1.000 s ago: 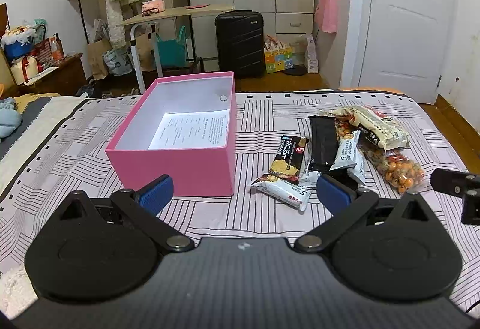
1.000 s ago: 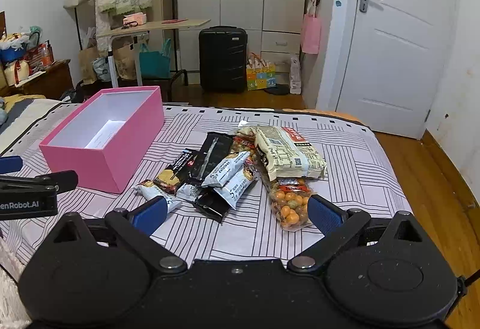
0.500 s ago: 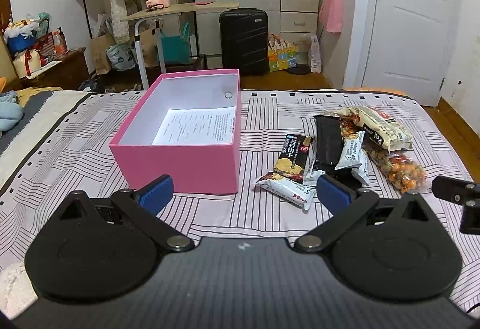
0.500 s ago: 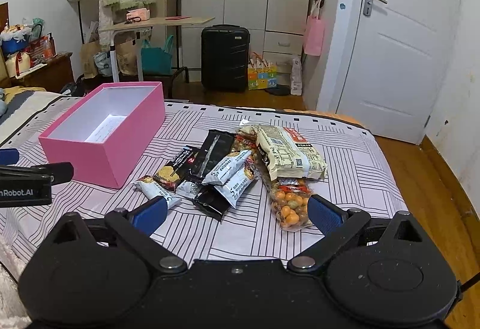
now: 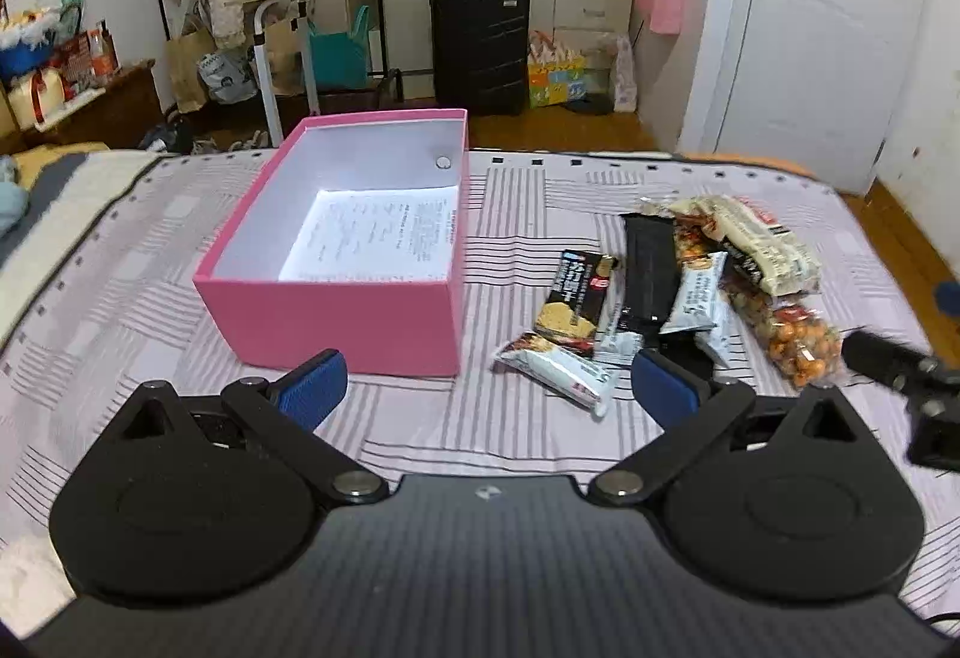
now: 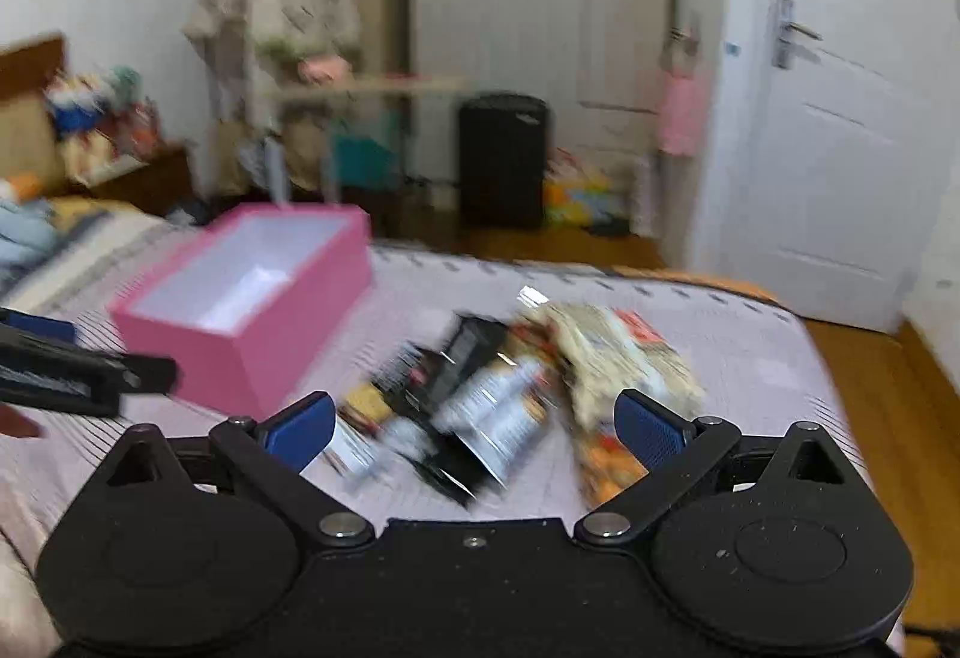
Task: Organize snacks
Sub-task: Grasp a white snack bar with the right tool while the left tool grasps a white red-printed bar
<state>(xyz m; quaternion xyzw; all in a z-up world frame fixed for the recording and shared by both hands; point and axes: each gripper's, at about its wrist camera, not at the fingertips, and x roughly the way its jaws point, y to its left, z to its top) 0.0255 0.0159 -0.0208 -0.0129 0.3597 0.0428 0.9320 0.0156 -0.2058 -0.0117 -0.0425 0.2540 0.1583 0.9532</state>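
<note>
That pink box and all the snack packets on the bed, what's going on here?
A person is tidying snacks with a handheld gripper in each hand. The pink box sits open on the striped bedspread, holding only a printed sheet. The snack pile lies beside it, not yet touched. The left gripper and right gripper both have their jaws wide apart and hold nothing. The right wrist view is blurred and looks onto the pile.

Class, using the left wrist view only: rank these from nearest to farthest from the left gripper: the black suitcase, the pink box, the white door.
From the left gripper, jaws open:
1. pink box, just ahead on the bed, slightly left.
2. black suitcase, on the floor beyond the bed, straight ahead.
3. white door, on the right; too close to the suitcase to rank firmly.
</note>
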